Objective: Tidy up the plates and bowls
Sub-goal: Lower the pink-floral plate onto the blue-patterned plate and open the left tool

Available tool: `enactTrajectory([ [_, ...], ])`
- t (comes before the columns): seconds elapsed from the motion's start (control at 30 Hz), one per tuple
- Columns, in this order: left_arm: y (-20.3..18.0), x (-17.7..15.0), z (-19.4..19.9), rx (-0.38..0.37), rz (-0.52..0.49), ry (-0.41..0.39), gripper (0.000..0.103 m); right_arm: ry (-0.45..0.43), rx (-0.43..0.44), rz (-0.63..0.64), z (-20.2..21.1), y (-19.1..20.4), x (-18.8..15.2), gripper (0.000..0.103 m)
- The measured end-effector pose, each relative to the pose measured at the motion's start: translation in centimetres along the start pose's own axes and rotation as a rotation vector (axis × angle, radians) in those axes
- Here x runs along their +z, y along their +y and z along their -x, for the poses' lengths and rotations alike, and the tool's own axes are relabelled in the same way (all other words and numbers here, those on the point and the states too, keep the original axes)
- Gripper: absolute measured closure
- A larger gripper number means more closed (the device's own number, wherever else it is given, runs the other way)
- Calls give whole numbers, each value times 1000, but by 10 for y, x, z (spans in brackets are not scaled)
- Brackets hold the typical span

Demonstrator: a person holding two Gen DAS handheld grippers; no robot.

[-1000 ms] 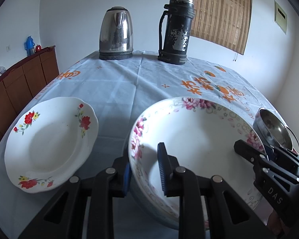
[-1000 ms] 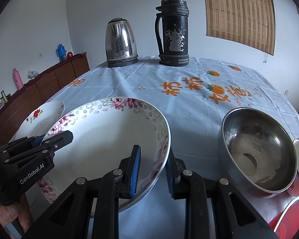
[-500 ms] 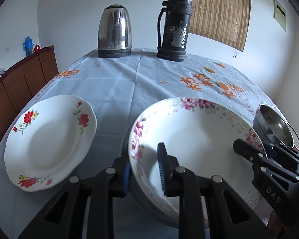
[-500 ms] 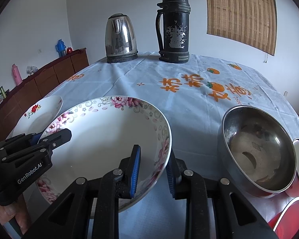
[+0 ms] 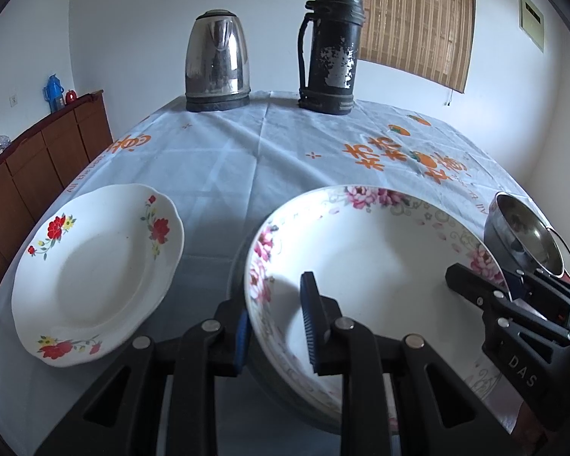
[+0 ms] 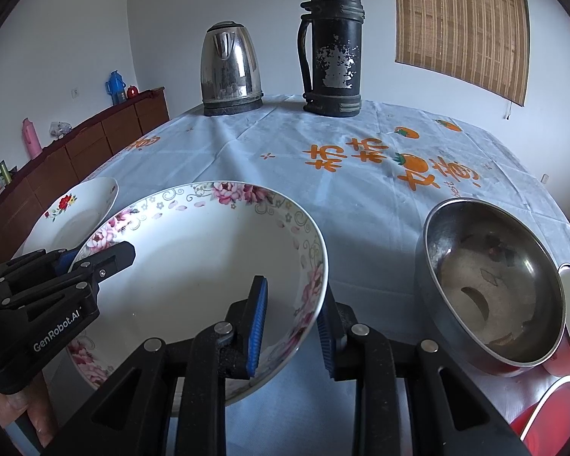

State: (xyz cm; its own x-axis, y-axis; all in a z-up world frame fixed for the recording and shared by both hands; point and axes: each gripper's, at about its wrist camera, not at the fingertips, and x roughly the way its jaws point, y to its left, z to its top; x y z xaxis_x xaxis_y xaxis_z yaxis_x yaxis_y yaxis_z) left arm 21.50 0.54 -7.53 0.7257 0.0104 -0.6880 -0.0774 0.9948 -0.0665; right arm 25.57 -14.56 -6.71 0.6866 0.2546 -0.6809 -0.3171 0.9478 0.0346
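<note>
A table draped in a pale blue tablecloth [image 5: 224,159] printed with orange characters is filling both views, and on it, toward the lower centre of each frame, the pink-flowered bowl [image 5: 376,250] is being held from two sides at once. The left gripper [image 5: 275,321] is pinching the bowl's left rim, one blue pad inside the wall and one outside, while the right gripper [image 6: 290,325] is pinching the opposite, right rim in the same way, so the bowl is lying straight ahead of both and between them, equally near to each. It appears lifted slightly off the cloth, though the gap under it is hard to read. The relation the next move depends on is sideways: the red-flowered plate [image 5: 95,269] is sitting at the lower left of the left view, just beside the bowl and on the left gripper's side, while the steel bowl [image 6: 494,288] is resting at the right of the right view, on the right gripper's side. Red dishes [image 6: 543,406] are peeking in at the lower right corner, too cropped to count. Counting the rest: one flowered bowl, one flowered plate, one steel bowl, one steel kettle [image 6: 230,70] and one black thermos flask [image 6: 332,47], the last two standing upright at the far edge, upper centre, well apart from the crockery.
</note>
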Motion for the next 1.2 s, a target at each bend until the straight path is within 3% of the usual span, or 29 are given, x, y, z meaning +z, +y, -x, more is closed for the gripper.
enactTrajectory([
  [1.07, -8, -1, 2, 50, -34, -14, 68, 7, 0, 24, 0, 5, 1, 72],
  [1.2, -13, 0, 0, 39, -62, -7, 54, 6, -1, 21, -1, 6, 0, 73],
])
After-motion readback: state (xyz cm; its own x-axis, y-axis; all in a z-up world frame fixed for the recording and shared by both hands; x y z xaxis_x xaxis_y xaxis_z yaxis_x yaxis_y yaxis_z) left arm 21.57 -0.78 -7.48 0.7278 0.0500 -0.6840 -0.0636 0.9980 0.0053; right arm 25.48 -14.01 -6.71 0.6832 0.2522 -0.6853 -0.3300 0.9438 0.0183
